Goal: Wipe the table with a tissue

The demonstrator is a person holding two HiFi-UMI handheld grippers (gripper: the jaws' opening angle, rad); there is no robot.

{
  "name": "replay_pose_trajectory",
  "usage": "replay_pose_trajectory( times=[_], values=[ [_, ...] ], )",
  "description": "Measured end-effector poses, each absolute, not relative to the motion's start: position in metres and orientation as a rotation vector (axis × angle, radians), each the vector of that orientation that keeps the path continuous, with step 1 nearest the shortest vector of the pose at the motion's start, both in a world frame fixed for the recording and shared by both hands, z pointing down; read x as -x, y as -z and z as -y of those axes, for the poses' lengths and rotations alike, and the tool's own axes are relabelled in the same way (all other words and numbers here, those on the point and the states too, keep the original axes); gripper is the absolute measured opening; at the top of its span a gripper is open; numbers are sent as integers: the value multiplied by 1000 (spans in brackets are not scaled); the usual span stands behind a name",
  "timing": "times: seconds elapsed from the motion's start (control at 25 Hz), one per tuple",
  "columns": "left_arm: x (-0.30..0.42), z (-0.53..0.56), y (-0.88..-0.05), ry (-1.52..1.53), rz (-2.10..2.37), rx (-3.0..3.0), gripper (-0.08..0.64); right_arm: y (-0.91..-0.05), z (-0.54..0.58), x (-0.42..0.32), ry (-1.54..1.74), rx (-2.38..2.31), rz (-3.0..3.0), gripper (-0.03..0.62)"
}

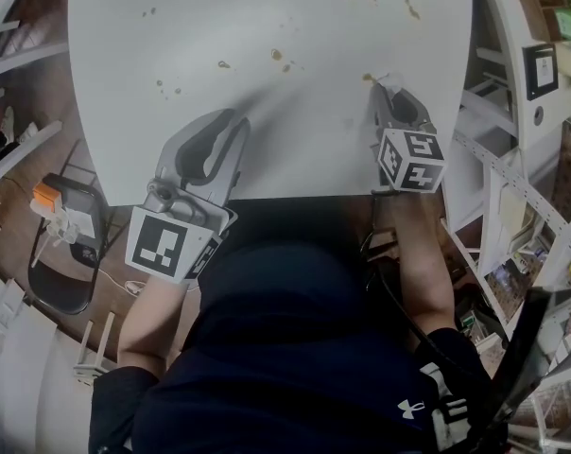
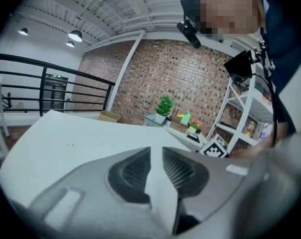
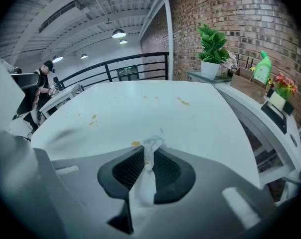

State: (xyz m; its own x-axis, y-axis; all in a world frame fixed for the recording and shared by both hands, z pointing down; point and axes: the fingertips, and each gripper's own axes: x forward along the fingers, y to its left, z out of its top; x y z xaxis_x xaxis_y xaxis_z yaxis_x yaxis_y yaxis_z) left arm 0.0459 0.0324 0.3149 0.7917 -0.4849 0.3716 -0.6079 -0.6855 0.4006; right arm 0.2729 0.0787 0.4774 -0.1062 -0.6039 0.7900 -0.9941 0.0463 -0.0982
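The white table (image 1: 314,130) carries several brown stains, such as one near the middle (image 1: 277,55) and one at the far right (image 1: 410,8). My right gripper (image 1: 386,89) (image 3: 149,152) points down at the table's right part, shut on a crumpled white tissue (image 3: 146,176) whose tip (image 1: 383,79) touches the surface. An orange-brown stain (image 3: 135,144) lies just left of that tip. My left gripper (image 1: 232,121) (image 2: 156,152) hovers over the near left of the table. Its jaws stand a narrow slit apart. Only the table's white shows through, and I make out nothing gripped.
White shelving (image 1: 512,159) with boxes stands close along the table's right side. A dark folding chair (image 1: 68,244) sits on the floor to the left. A potted plant (image 3: 211,48) and a spray bottle (image 3: 262,67) rest on a counter by the brick wall.
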Motion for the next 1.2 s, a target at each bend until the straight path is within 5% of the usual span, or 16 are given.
replay_pose_trajectory(
  times=[1.2],
  values=[
    [-25,-24,-310,-303,874,-2445,63,-479,-52,-252,-886,-1560,1793,49]
  ],
)
